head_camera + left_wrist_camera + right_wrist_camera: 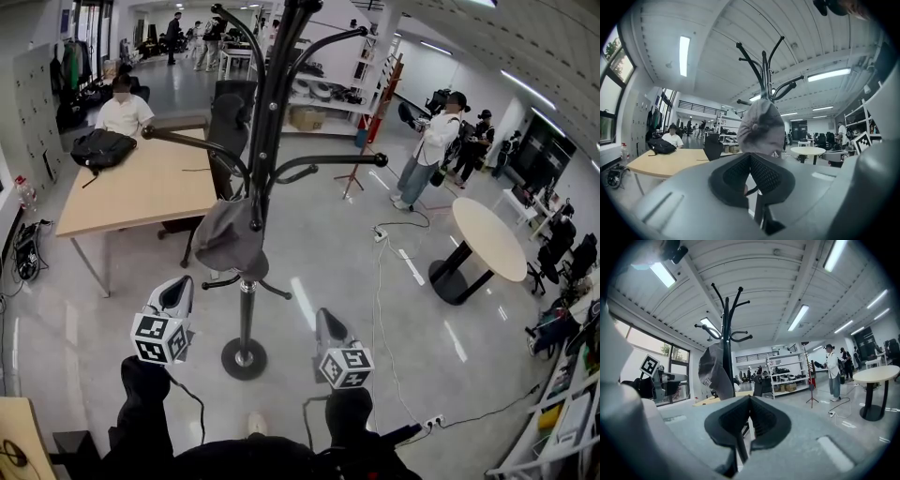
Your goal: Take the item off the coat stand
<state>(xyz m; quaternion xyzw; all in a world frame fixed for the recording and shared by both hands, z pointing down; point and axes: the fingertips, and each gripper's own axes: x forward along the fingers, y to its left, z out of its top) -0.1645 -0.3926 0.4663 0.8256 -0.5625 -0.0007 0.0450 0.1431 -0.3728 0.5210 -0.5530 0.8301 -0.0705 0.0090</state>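
Left gripper (176,286), right gripper (325,317): both closed, empty. I'd spread one, pinch the grey fabric cap (228,236), then lift it off the black metal coat stand (247,309).

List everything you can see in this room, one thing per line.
Black metal coat stand: one, black, mid-floor.
Grey fabric cap: one, grey, hanging on the stand.
Rectangular wooden table: one, light wood, left behind the stand.
Black backpack: one, black, on that table.
Round white table: one, white top, dark base, right.
Seated person: one, white top, at the wooden table.
Standing people: several, mixed colours, right.
Left gripper: one, grey, shut, empty, left of the stand's base.
Right gripper: one, grey, shut, empty, right of the base.
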